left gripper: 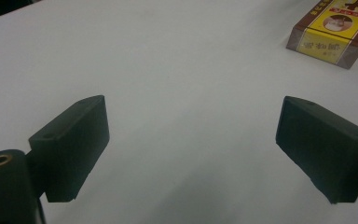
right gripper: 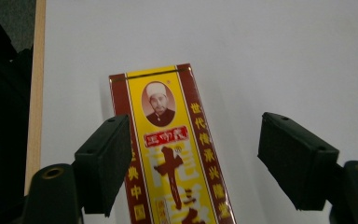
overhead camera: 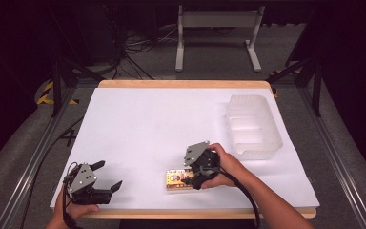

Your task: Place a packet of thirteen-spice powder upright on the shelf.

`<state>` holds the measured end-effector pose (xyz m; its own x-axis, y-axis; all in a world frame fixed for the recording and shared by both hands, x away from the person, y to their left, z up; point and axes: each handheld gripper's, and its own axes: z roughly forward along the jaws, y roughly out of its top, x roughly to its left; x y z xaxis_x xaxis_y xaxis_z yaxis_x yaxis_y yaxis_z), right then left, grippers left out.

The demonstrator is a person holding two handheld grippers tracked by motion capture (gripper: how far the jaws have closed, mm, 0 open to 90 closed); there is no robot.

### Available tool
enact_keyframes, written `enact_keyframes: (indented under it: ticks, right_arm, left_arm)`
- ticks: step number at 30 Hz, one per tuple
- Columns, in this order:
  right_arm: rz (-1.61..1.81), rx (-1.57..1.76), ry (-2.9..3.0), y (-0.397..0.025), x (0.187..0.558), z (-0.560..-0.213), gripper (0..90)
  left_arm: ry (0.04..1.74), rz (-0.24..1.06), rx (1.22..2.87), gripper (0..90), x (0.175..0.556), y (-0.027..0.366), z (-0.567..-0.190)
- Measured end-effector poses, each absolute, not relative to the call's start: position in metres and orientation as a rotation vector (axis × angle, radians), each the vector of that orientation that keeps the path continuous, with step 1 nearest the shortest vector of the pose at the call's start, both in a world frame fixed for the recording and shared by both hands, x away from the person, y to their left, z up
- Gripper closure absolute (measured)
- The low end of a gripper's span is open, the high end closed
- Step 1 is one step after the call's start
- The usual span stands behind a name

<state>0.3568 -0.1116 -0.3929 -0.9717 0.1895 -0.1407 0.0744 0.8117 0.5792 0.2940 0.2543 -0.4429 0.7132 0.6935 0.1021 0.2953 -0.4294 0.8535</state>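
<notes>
While the right hand-held gripper [overhead camera: 194, 177] hovers released over the box [overhead camera: 175, 180] on the bench [overhead camera: 171, 119], the clear tub [overhead camera: 252, 126] beyond it looks empty. From the left hand-held gripper [left gripper: 191, 140], also released, the box [left gripper: 333, 30] lies ahead to its right. Between the right hand-held gripper's [right gripper: 193, 163] jaws the box [right gripper: 172, 154] sits off-centre, touching one; closing could skew it.
</notes>
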Motion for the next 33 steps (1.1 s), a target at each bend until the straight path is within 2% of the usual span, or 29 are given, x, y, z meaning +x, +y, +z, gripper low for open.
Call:
enact_keyframes:
  ticks: [10,21,27,29,33]
  right_arm:
    - [0.783,0.075,2.906,-0.075,0.358,-0.405,24.8]
    - [0.727,0.058,2.962,-0.054,0.363,-0.418,22.2]
    - [0.707,0.059,2.971,-0.048,0.364,-0.423,26.1]
    - [0.692,0.054,2.982,-0.046,0.363,-0.425,29.8]
    - [0.652,0.035,2.988,-0.043,0.363,-0.425,30.5]
  left_arm:
    - [0.748,0.558,2.026,10.2,0.293,0.254,-0.443]
    - [0.745,0.556,2.028,10.2,0.293,0.254,-0.443]
    - [0.741,0.555,2.029,10.1,0.293,0.254,-0.444]
    - [0.738,0.553,2.032,10.1,0.293,0.254,-0.443]
    - [0.739,0.556,2.031,10.0,0.293,0.254,-0.443]
